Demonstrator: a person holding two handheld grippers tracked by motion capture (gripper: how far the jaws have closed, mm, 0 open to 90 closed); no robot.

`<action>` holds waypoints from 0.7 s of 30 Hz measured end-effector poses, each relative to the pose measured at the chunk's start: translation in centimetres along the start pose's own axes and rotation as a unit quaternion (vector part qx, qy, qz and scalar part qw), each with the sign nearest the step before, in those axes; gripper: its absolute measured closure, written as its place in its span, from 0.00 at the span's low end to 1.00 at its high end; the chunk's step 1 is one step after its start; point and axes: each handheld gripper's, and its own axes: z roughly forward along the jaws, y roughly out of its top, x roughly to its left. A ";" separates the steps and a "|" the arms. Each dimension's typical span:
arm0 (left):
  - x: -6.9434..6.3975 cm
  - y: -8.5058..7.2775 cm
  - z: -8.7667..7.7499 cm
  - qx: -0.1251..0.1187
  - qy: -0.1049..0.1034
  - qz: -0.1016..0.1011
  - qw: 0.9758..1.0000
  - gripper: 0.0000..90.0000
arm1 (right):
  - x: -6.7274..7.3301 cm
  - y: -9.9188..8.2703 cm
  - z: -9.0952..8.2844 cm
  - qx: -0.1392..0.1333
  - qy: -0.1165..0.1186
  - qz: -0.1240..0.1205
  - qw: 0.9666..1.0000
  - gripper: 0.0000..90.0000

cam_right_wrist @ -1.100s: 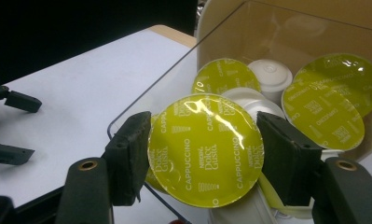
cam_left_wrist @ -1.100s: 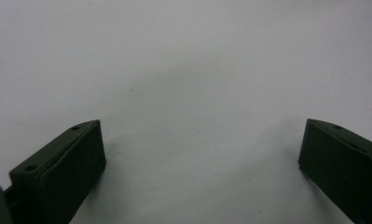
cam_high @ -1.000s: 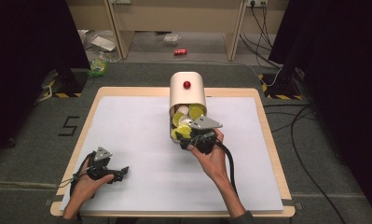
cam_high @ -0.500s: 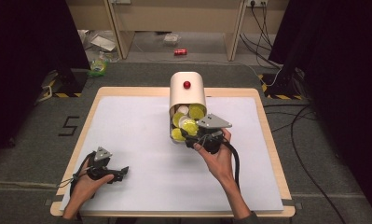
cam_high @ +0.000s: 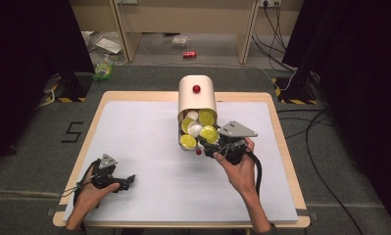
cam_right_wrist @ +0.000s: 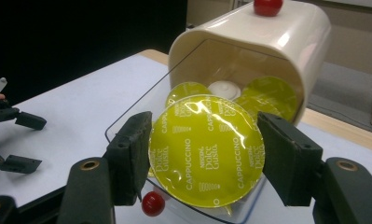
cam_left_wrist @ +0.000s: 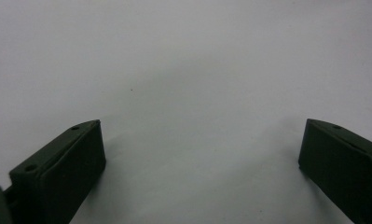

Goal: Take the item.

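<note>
A cream container lies on its side at the table's middle back, its mouth toward the person, with several yellow and white capsules inside. Its clear lid with a red knob lies flat before the mouth. My right gripper is just right of the mouth and shut on a yellow-foiled capsule, with a pad on each side of its rim. My left gripper rests open at the front left, nothing between its jaws over the white surface.
A white mat covers the wooden table. Another red knob sits on the container's upper side. Cables lie on the floor to the right, and a red can lies behind the table.
My right gripper has drawn back to the right and slightly up from the container's mouth, carrying the yellow capsule. The left gripper has stayed put.
</note>
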 end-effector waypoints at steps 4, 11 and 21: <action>0.0 0.0 0.0 0.000 0.000 0.000 1.000 0.00 | -0.5 0.0 -0.7 -0.003 -0.006 0.004 1.000 0.43; 0.0 0.0 0.0 0.000 0.000 0.000 1.000 0.00 | -1.2 -0.3 -1.8 -0.001 -0.016 0.010 1.000 0.43; 0.0 0.0 0.0 0.000 0.000 0.000 1.000 0.00 | -2.5 -0.9 -2.4 0.001 -0.040 0.019 0.999 0.43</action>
